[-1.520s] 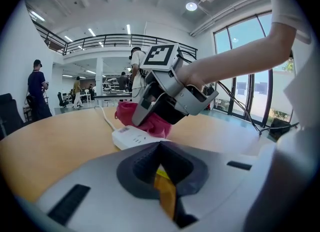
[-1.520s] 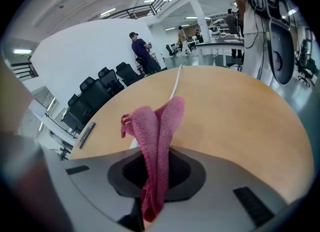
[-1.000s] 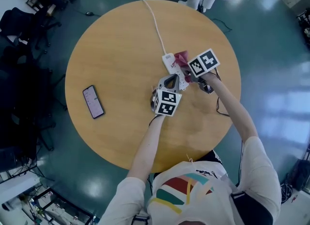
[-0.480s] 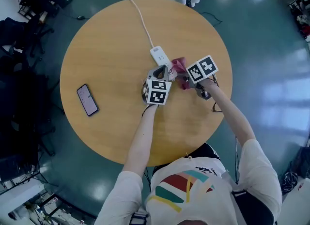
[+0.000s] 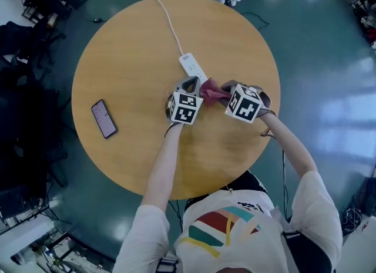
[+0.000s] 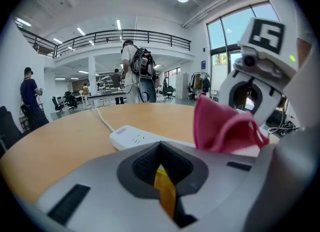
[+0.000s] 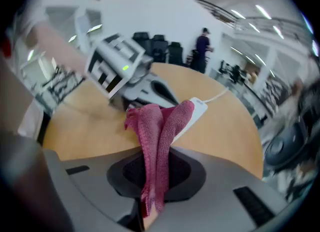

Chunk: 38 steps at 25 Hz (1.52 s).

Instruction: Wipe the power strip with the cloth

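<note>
The white power strip [image 5: 192, 67] lies on the round wooden table [image 5: 129, 49], and its cable runs off to the far edge. My left gripper [image 5: 191, 84] is shut and holds nothing, its tips at the strip's near end [image 6: 135, 137]. My right gripper [image 5: 226, 95] is shut on the red cloth [image 5: 214, 93], just right of the left jaws and beside the strip's near end. From the right gripper [image 7: 152, 176] the cloth [image 7: 157, 136] stands up between the jaws, with the strip [image 7: 192, 114] behind it. I cannot tell whether the cloth [image 6: 220, 126] touches the strip.
A phone [image 5: 104, 119] lies face up on the table's left side. Chairs and dark gear [image 5: 29, 37] stand on the floor to the left. People stand in the room beyond the table [image 6: 132, 71].
My right gripper has drawn the cloth from alongside the strip towards me, past its near end, and has rolled over. The left gripper stays shut at the strip's near end.
</note>
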Each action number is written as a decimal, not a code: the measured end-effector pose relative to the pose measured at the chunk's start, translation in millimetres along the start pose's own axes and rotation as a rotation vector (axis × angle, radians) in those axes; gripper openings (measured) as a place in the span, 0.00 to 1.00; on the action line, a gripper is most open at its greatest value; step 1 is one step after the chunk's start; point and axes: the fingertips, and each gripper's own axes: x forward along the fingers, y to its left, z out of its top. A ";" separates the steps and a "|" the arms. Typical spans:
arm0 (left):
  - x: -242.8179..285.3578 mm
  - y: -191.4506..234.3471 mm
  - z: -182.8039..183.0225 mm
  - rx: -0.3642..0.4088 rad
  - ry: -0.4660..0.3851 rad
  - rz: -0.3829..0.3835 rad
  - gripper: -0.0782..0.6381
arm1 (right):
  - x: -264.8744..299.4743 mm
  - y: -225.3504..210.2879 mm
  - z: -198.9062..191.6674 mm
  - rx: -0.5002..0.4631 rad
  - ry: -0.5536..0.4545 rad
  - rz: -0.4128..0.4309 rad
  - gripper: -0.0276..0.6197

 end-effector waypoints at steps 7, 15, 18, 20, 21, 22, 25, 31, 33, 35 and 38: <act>0.3 -3.1 -1.4 0.011 -0.008 -0.001 0.17 | 30.8 27.2 4.3 -0.704 0.136 -0.159 0.10; 2.1 -0.8 -1.8 0.037 -0.023 0.004 0.17 | 39.9 12.9 4.8 -0.666 0.108 -0.187 0.10; 0.5 -1.0 -0.5 0.032 -0.030 0.000 0.17 | 33.7 2.2 -5.9 -0.643 0.137 -0.203 0.10; 1.0 -1.1 0.8 0.026 -0.034 -0.001 0.17 | 31.1 -7.4 -15.7 -0.629 0.163 -0.218 0.10; 1.4 -0.8 0.3 0.023 -0.035 -0.002 0.17 | 31.1 -11.6 -20.9 -0.622 0.174 -0.223 0.10; 1.9 -0.5 -0.5 0.018 -0.037 -0.002 0.17 | 31.2 -15.5 -25.3 -0.614 0.182 -0.228 0.10; 1.4 -1.2 0.7 0.001 -0.047 0.002 0.17 | 22.9 -27.5 -32.9 -0.572 0.182 -0.246 0.10; 0.8 1.9 0.6 -0.036 -0.067 0.023 0.17 | -1.6 -93.6 -19.2 -0.377 0.129 -0.326 0.10; 0.8 2.1 -0.5 -0.049 -0.060 0.038 0.17 | -2.7 -115.0 -1.7 -0.427 0.118 -0.322 0.10; 0.8 3.3 3.4 -0.083 -0.053 0.059 0.17 | -1.0 -128.7 24.2 -0.491 0.077 -0.264 0.10; 0.7 6.3 7.7 -0.189 -0.043 0.094 0.17 | 10.1 -143.7 65.9 -0.523 0.016 -0.151 0.10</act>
